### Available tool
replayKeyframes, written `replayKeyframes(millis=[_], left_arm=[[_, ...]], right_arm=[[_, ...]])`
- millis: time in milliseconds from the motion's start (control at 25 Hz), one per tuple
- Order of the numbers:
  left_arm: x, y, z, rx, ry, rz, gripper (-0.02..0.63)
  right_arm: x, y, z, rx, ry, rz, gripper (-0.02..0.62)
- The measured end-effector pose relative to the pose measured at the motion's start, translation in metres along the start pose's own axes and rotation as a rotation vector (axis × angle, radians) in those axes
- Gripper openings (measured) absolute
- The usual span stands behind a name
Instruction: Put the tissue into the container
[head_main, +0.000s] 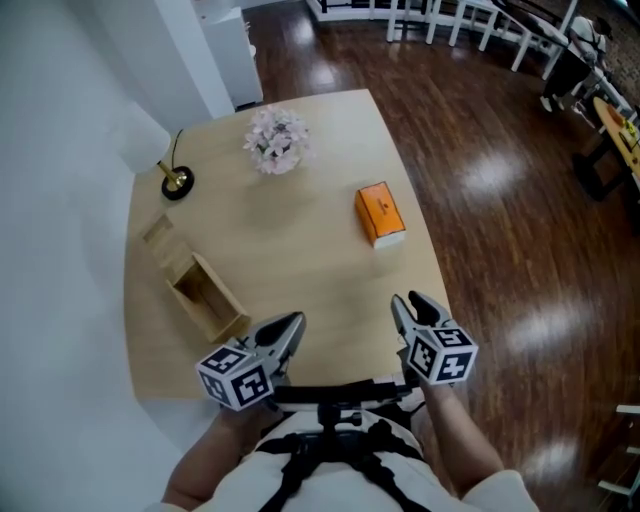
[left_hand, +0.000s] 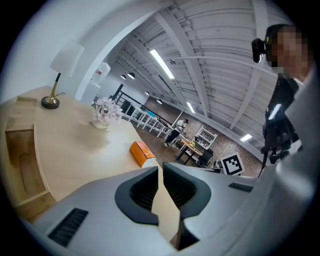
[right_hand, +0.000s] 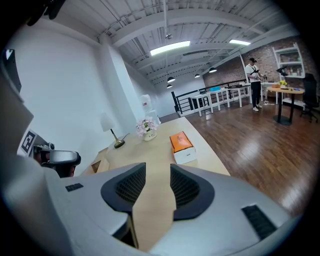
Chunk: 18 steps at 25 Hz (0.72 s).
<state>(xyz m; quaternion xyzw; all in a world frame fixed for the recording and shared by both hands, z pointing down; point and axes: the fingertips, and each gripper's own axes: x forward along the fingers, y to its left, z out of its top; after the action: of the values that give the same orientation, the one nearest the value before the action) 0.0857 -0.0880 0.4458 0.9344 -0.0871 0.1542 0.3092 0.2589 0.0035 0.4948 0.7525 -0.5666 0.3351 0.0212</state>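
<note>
Two hand-held grippers (head_main: 295, 323) (head_main: 405, 300) face one tissue box (head_main: 380, 215), one wooden container (head_main: 207, 296).

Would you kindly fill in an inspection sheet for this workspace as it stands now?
Surface: light wooden table; no spills seen.
Job's things: orange tissue box near the right edge; open wooden container near the left edge. The two are well apart.
Clutter: table lamp and pot of flowers at the far end; a flat wooden piece beside the container, possibly its lid.
Grippers: left gripper has its jaws together and empty; right gripper has its jaws apart and empty. Both are at the near edge.
Cables: a thin cord seems to leave the lamp base.
Surroundings: dark wooden floor; a distant person.
</note>
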Motion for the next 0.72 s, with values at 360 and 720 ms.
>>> replayKeyframes(millis=[360,720], left_arm=[[0.031,-0.002,0.02,0.05,0.012,-0.017,0.017],[0.073,-0.003,0.031,0.122,0.049,-0.027,0.017]], right_arm=[[0.016,-0.004,0.022,-0.067,0.001,-0.004,0.161],[0.052,-0.03,0.047,-0.125,0.027,-0.015,0.181]])
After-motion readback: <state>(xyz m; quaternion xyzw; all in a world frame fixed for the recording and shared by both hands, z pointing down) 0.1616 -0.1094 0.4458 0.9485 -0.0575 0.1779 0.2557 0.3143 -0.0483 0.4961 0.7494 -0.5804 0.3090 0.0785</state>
